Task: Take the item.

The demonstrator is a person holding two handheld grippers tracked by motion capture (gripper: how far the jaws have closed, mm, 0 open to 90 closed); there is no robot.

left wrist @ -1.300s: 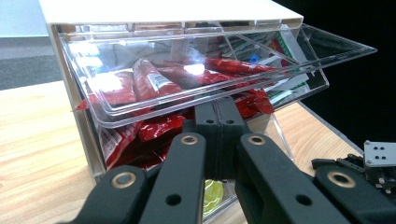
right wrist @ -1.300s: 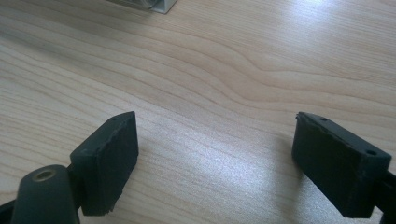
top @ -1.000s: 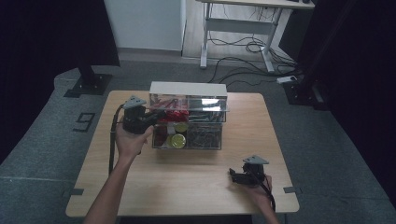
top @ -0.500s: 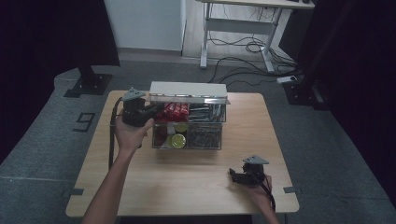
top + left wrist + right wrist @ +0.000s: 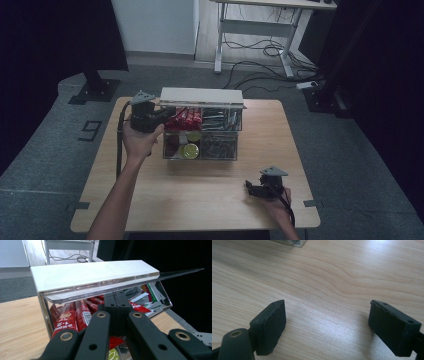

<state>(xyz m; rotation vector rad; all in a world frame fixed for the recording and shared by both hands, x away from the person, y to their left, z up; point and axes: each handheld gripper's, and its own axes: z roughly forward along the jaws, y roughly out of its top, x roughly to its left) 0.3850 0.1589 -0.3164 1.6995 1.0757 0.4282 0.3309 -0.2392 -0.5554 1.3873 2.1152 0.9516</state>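
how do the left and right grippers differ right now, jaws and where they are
The left gripper has its jaws closed together, while the right gripper has its jaws spread wide with nothing between them. The left gripper is raised at the clear organizer box, its tips under the box's white lid; the right gripper sits low over bare wooden table, apart from the box. Both are black and hand-held.

A red sachet in the clear box reads "1+2"; its other print is too small to read.
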